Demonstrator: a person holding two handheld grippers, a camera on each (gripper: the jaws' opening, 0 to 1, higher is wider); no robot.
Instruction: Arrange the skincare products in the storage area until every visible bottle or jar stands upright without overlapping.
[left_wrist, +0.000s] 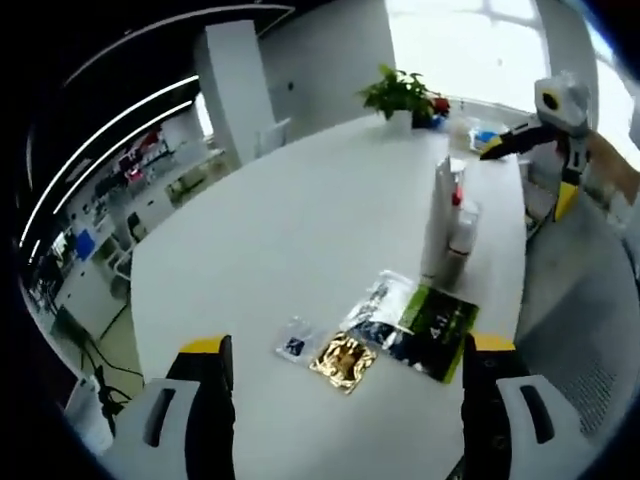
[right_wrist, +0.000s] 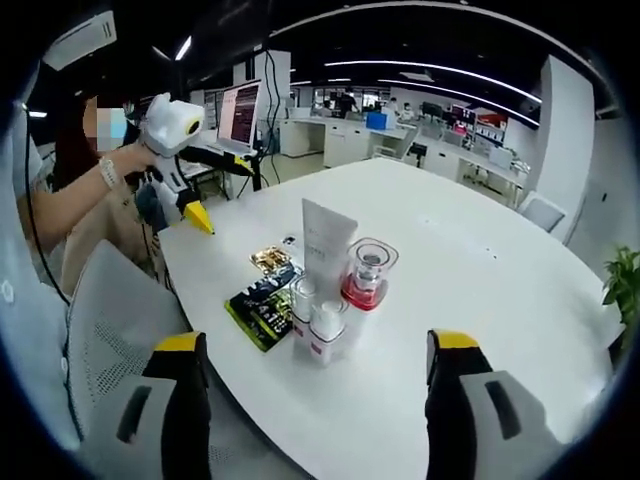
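Note:
A tall white tube (right_wrist: 325, 240), a clear jar with a red base (right_wrist: 368, 272) and two small white bottles (right_wrist: 327, 330) stand upright in a tight cluster on the white table (right_wrist: 480, 250). My right gripper (right_wrist: 318, 395) is open just short of them, holding nothing. In the left gripper view the tube (left_wrist: 442, 215) and a small bottle (left_wrist: 462, 240) stand beyond flat sachets. My left gripper (left_wrist: 348, 400) is open and empty in front of the sachets. It also appears as the left gripper (right_wrist: 222, 192), held by a person. The right gripper (left_wrist: 528, 178) hangs open past the table's edge.
Flat sachets lie beside the bottles: a gold one (left_wrist: 343, 360), a small clear one (left_wrist: 295, 340), a silver one (left_wrist: 378, 310) and a green-black one (left_wrist: 440, 325). A potted plant (left_wrist: 400, 95) stands at the table's far end. A grey chair (right_wrist: 110, 330) is by the table's edge.

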